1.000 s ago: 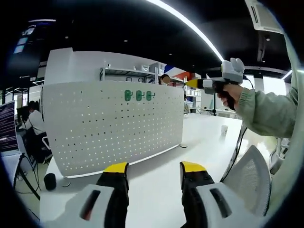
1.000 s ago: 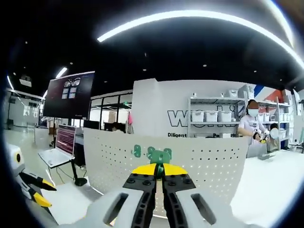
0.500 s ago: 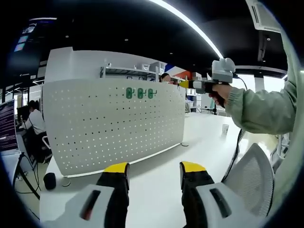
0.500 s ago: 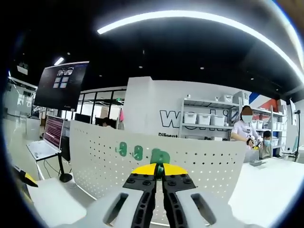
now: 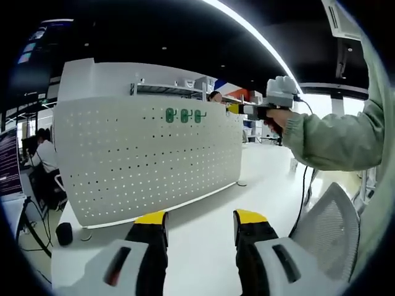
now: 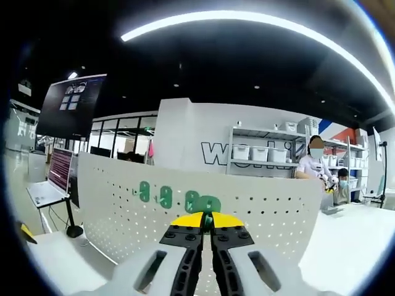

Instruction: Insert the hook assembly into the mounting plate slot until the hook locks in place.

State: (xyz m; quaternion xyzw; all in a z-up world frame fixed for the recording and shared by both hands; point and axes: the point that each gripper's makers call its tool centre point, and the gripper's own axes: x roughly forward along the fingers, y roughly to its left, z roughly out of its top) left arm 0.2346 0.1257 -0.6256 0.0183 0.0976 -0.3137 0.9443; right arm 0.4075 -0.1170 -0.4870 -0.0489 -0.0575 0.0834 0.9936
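Right gripper (image 6: 207,221) raised toward white pegboard (image 5: 123,160), jaws clamped on green hook (image 6: 208,217) to seat it beside three mounted hooks (image 5: 183,115); left gripper (image 5: 200,222) parted, empty, low.

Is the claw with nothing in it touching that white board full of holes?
Apart. In the left gripper view, the open left claw rises from the bottom, and a bare strip of white tabletop lies between its yellow tips and the upright white perforated board.
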